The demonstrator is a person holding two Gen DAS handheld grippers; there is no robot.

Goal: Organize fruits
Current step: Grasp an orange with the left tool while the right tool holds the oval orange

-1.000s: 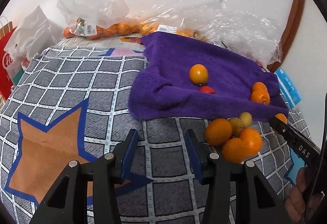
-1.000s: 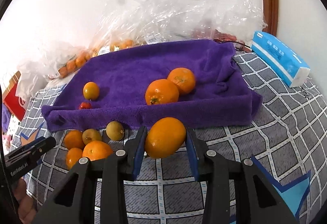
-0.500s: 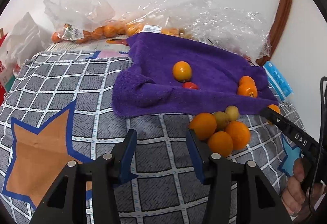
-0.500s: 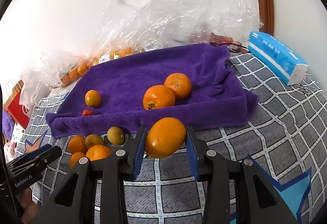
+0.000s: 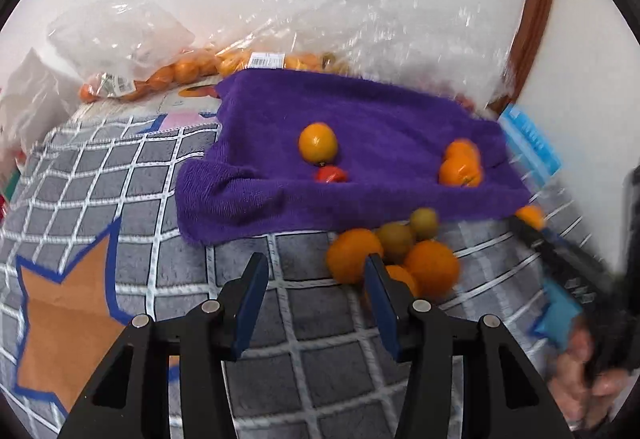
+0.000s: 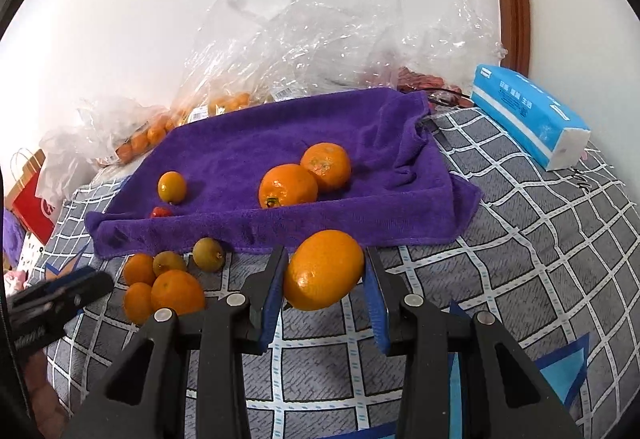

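The right gripper (image 6: 325, 281) clamps one oval orange (image 6: 324, 270) above the checked cover, its long axis tilted toward 2 o'clock. At 12 o'clock, the purple towel (image 6: 280, 143) carries four fruits: two oranges, one small orange, one red tomato. At 9 o'clock lie five loose fruits (image 6: 168, 279). The left gripper (image 5: 316, 299) gapes wide, holding nothing.

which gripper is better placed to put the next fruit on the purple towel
Right. The right gripper already grips an orange just short of the purple towel. The left gripper has open, empty jaws beside the loose fruit pile.
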